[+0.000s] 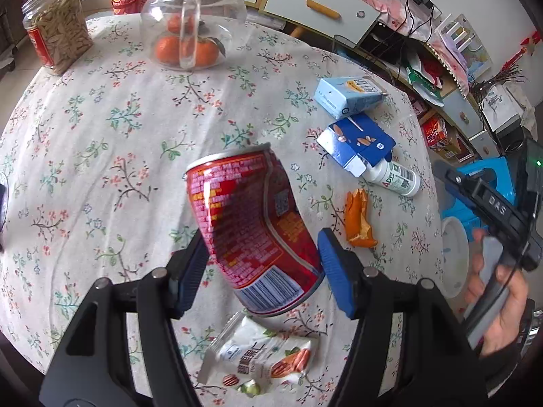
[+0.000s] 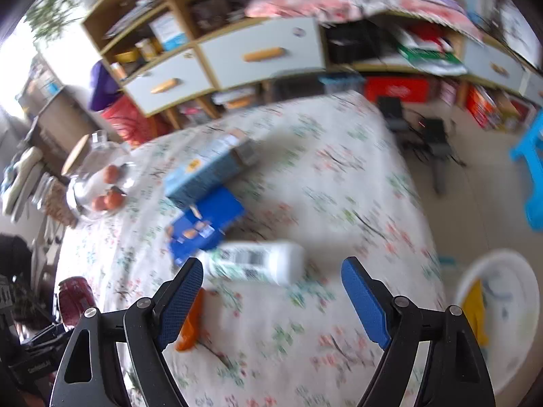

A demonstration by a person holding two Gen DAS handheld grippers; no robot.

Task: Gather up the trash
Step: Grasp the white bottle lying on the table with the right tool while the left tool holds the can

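My left gripper is shut on a dented red drink can and holds it tilted above the floral tablecloth. Under it lies a white snack wrapper. To the right lie orange peel, a white bottle, a dark blue carton and a light blue carton. My right gripper is open and empty over the table, just short of the white bottle, with the orange peel by its left finger. The red can shows at the left.
A glass jar of oranges and a jar of seeds stand at the table's far side. A white bin with yellow trash in it sits on the floor right of the table. A blue stool and shelves stand beyond.
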